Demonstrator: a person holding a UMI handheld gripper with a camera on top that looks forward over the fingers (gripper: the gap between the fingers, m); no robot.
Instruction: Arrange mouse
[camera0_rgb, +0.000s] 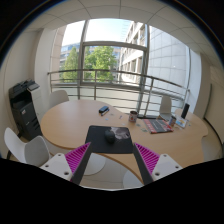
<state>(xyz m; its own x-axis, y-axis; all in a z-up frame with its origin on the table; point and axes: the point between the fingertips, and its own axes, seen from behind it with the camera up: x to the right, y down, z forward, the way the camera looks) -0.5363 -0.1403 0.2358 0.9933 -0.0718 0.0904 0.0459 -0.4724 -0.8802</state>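
A dark mouse (110, 139) lies on a black mouse pad (108, 130) at the near edge of an oval wooden table (70, 125). My gripper (113, 159) is open and empty. Its magenta pads (78, 160) stand wide apart, above the table's near edge. The mouse is just ahead of the fingers, roughly midway between them, and nothing touches it.
Farther back on the table are a small blue box (103, 109), a dark cup (132, 117) and a keyboard-like flat item (158, 125) with small things to the right. White chairs (25, 148) ring the table. A printer (22, 105) stands at the left wall.
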